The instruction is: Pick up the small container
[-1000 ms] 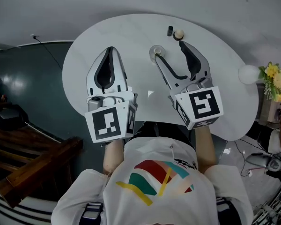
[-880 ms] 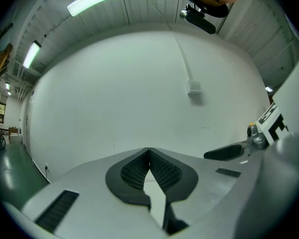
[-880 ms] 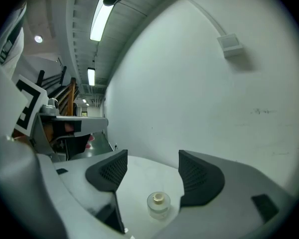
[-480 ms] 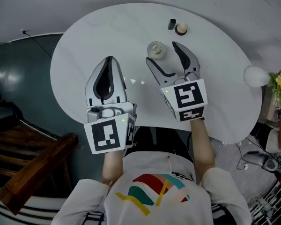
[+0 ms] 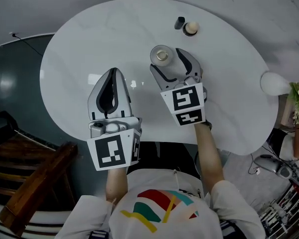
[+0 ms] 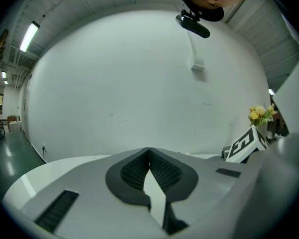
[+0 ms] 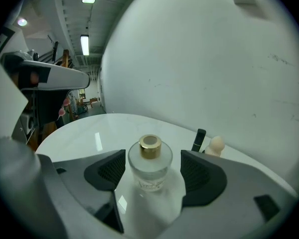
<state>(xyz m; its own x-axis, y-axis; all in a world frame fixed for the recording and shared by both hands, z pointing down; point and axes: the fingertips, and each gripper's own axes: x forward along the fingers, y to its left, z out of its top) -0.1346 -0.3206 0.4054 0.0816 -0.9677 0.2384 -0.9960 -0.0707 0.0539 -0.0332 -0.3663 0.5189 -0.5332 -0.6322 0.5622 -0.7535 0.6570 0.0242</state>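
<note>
**Figure. Approach to the grasp, seen from above and along each tool.**

The small container (image 7: 149,164), a squat frosted-glass bottle with a gold collar, stands upright on the white oval bench (image 5: 84,44), towards its far middle. The right tongs (image 5: 167,61) are tilted down towards the bench. Their jaws have just been opening and now stand wide apart, with the bottle between them. In the right gripper view a sliver of bench shows on each side of the glass, narrower on the left, so neither ribbed pad appears to press on it yet. The wide spread seems chosen to clear the bottle's round body before closing across its widest part. The low angle would set the pads on the glass body below the collar.

The left tongs (image 5: 113,72) are shut, tip to tip, with nothing between them. They are held over the near left of the bench, well apart from the bottle. They seem to be parked out of the way, since a single grasp looks sufficient.

At the far edge, beyond the bottle, a dark cap (image 5: 180,22) and a cream knob (image 5: 191,28) stand just beside each other. Both are clear of the right tongs' path.

**Writing.** A faint label shows on the front of the bottle, but it is too pale and small to read. The marker cube (image 5: 184,103) on each tool carries black-and-white square patterns and no lettering. No brand name is legible anywhere.
</note>
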